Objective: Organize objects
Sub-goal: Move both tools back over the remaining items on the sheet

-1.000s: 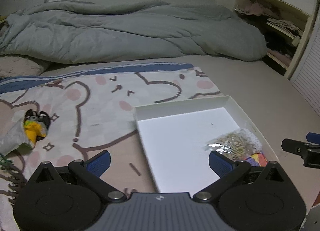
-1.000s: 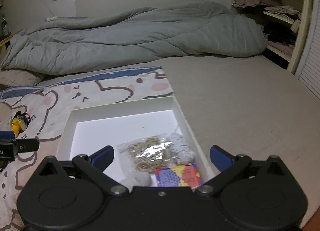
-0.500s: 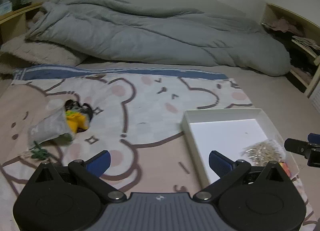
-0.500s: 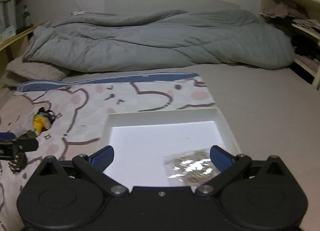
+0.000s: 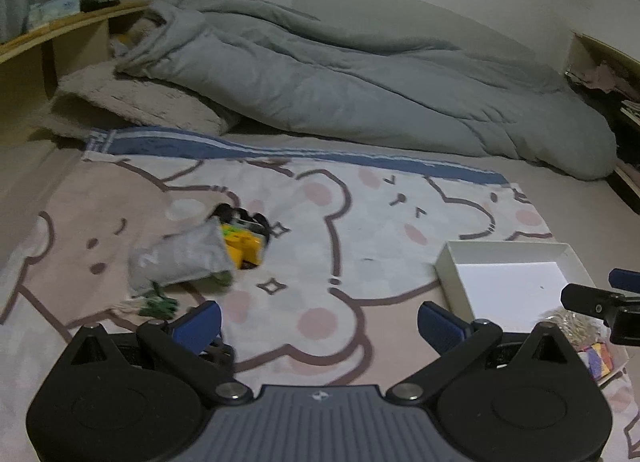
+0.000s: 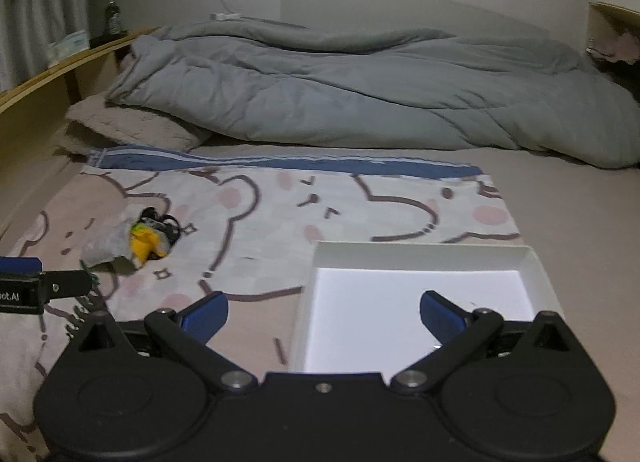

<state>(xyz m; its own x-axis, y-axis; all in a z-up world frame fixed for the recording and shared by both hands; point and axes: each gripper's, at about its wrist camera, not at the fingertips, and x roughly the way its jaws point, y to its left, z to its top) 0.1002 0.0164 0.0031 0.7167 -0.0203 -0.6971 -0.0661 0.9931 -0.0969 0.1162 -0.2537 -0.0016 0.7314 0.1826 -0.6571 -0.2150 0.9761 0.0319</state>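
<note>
Left wrist view: left gripper (image 5: 318, 316) with jaws spread wide, nothing between them, hovering over the bear-print blanket (image 5: 360, 222). Ahead and to the left lies a small heap — grey pouch (image 5: 180, 258), yellow toy (image 5: 242, 248) touching it, a green piece (image 5: 158, 304) at its near edge. Bare blanket between the heap and the white tray (image 5: 508, 250), which sits at the blanket's right edge. The tray's near right corner holds a bag of rubber bands (image 5: 572, 324) and a colourful packet (image 5: 598, 358). The other gripper's tip (image 5: 592, 302) intrudes from the right, over the tray.

Right wrist view: right gripper (image 6: 322, 312) also wide open and empty, right finger over the tray's floor (image 6: 400, 322), left finger over blanket. From here the tray's far portion reads bare; the bag and packet are hidden behind the gripper body. The heap (image 6: 136, 240) shows well off to the left, with the left gripper's finger (image 6: 60, 284) just before it. Grey duvet (image 6: 360, 94) bounds the far side.

Against a second ago — both cameras have swung left; the heap has moved from the left view's margin toward its centre and the tray has slid to the right edge.
</note>
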